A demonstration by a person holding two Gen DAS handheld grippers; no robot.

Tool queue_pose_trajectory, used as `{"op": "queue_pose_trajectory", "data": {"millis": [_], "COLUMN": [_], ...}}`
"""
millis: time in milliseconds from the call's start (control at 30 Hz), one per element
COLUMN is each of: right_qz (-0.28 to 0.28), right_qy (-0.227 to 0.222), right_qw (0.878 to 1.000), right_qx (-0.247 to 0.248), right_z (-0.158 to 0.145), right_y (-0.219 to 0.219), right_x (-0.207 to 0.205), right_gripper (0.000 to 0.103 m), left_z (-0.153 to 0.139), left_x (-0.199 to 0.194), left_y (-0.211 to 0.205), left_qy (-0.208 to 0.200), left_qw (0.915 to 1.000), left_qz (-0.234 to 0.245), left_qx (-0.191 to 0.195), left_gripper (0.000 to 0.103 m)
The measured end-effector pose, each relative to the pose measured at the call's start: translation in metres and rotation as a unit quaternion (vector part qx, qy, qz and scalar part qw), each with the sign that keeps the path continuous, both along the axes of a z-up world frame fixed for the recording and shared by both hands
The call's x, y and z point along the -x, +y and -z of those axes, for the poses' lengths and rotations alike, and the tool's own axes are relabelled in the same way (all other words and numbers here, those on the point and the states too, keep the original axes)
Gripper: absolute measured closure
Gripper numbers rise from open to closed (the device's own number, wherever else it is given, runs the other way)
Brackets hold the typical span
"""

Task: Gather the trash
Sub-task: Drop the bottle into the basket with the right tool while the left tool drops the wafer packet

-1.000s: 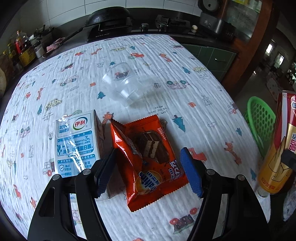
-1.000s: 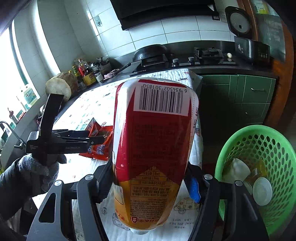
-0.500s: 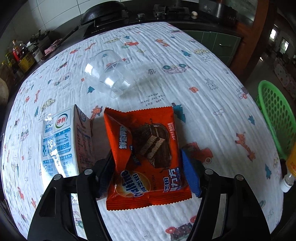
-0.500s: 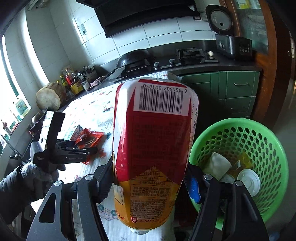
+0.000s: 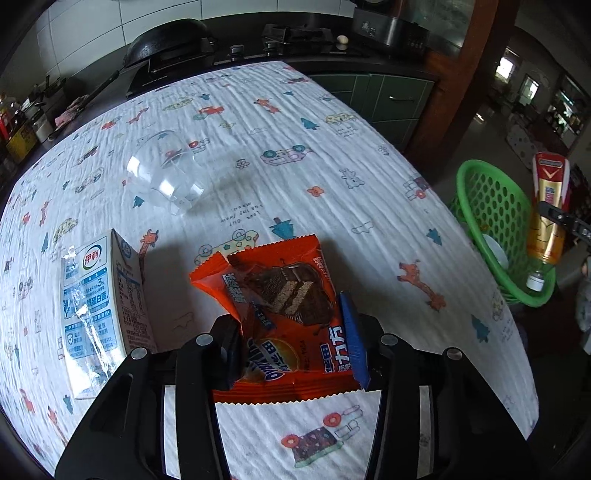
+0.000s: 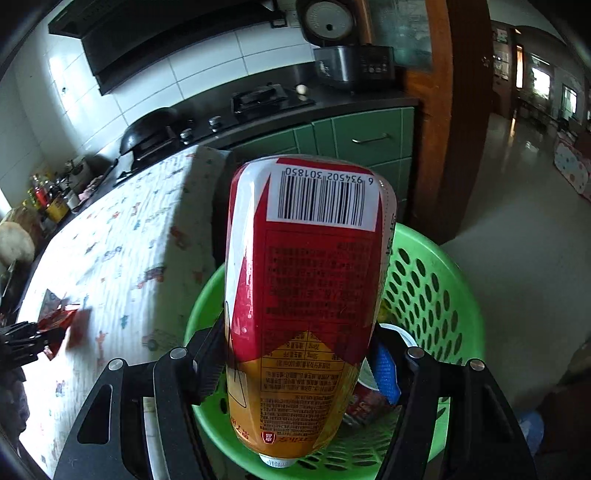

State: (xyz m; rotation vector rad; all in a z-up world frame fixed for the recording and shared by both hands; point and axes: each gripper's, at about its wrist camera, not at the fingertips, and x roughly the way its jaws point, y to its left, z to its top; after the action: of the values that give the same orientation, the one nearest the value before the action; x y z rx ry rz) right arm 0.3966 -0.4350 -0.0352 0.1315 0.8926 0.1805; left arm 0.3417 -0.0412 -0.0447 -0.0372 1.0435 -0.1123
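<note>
My left gripper (image 5: 291, 343) is shut on an orange snack wrapper (image 5: 284, 295) and holds it just above the table. A white and blue milk carton (image 5: 99, 306) lies to its left, a clear plastic cup (image 5: 166, 177) lies further back. My right gripper (image 6: 295, 354) is shut on a red and gold bottle (image 6: 306, 295), held cap-down over the green basket (image 6: 436, 280). The bottle (image 5: 546, 210) and basket (image 5: 491, 206) also show at the right of the left wrist view.
The table has a white cloth with animal prints (image 5: 295, 122). Behind it is a dark counter with a wok (image 5: 166, 40) and stove (image 5: 295, 33). The basket holds several pieces of trash (image 6: 369, 398). Green cabinets (image 6: 362, 140) stand beyond the basket.
My left gripper closed on the orange wrapper and lifted it. My right gripper carried the bottle from the table's edge to above the green basket.
</note>
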Motion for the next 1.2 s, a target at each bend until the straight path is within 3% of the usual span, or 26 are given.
{"op": "queue_pose_trajectory", "data": {"millis": [167, 267, 500, 767, 1000, 1200], "right_qz": [0.024, 0.023, 0.026, 0.029, 0.035, 0.036], "right_qy": [0.026, 0.035, 0.065, 0.035, -0.006, -0.028], "right_qw": [0.999, 0.997, 0.996, 0.998, 0.999, 0.999], "right_qx": [0.022, 0.061, 0.053, 0.049, 0.037, 0.021], "right_z": [0.032, 0.049, 0.070, 0.052, 0.024, 0.019], "right_y": [-0.015, -0.014, -0.022, -0.029, -0.045, -0.057], "right_x": [-0.010, -0.013, -0.015, 0.001, 0.035, 0.062], "right_gripper": [0.039, 0.039, 0.038, 0.030, 0.024, 0.023], "left_z": [-0.017, -0.031, -0.052, -0.066, -0.047, -0.024], "left_x": [0.003, 0.005, -0.006, -0.033, -0.066, -0.100], "left_y": [-0.009, -0.025, -0.072, -0.149, -0.217, -0.268], "left_qy": [-0.008, -0.023, -0.033, -0.041, -0.017, 0.006], "left_qw": [0.9987, 0.9973, 0.9907, 0.9792, 0.9733, 0.9689], "left_qz": [0.023, 0.045, 0.102, 0.175, 0.214, 0.236], "left_qx": [0.046, 0.053, 0.084, 0.093, 0.082, 0.074], "left_gripper": [0.058, 0.059, 0.059, 0.059, 0.059, 0.058]}}
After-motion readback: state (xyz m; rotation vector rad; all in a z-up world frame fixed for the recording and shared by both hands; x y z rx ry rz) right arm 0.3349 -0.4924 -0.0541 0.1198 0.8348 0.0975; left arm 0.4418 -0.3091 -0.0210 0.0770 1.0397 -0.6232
